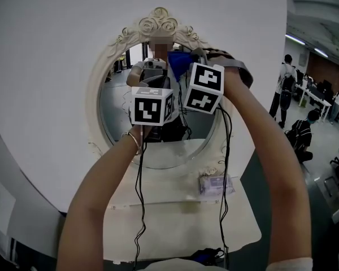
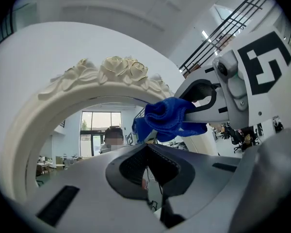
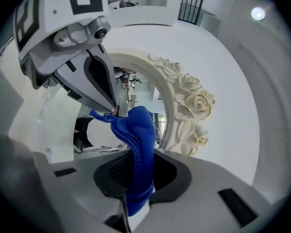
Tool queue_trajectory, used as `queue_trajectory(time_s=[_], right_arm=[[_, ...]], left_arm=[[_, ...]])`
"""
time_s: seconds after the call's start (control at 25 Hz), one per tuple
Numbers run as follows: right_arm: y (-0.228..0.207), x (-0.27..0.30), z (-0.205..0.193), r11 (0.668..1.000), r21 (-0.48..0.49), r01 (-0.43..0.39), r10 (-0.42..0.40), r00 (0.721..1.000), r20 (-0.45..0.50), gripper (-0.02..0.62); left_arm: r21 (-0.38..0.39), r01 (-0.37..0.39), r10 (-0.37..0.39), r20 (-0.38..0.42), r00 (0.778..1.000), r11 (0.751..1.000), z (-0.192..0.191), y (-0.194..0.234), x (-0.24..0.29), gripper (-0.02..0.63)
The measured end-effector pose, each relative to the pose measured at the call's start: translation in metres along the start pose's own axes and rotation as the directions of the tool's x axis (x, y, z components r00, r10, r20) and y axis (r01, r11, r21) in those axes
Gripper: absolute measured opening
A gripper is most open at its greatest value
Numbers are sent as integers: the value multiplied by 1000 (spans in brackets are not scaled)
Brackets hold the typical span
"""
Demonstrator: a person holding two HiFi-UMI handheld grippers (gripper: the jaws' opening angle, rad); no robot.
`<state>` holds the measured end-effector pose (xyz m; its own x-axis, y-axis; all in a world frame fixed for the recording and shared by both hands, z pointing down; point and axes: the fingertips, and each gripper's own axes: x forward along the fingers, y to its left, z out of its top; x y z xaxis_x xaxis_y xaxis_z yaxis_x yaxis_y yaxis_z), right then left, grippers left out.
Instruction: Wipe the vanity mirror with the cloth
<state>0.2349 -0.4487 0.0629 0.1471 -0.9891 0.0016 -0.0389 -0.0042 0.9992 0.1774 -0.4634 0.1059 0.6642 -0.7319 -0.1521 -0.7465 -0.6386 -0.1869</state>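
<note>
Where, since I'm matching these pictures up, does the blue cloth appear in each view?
Head view: blue cloth at upper centre, by the mirror's top.
Left gripper view: right of centre, under the frame's arch.
Right gripper view: centre, clamped in the right gripper.
Shared landmark: the frame's rose crest.

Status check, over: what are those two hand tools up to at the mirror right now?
Right tool shut on blue cloth, up near top of mirror. Left tool shut, tips at cloth's edge. Nothing in the way, over.
</note>
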Motion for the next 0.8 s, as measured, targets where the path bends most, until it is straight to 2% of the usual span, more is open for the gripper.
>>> queue_trajectory(time_s=[0.4, 0.8], right_arm=[[9, 10, -7, 999, -31, 20, -20, 1000, -17, 66], [45, 12, -21, 999, -26, -36, 35, 999, -40, 66]], left_arm=[[-4, -7, 7, -9, 1000, 1000, -5, -4, 7, 6], [-3, 23, -23, -74, 997, 1000, -48, -21, 8, 6]])
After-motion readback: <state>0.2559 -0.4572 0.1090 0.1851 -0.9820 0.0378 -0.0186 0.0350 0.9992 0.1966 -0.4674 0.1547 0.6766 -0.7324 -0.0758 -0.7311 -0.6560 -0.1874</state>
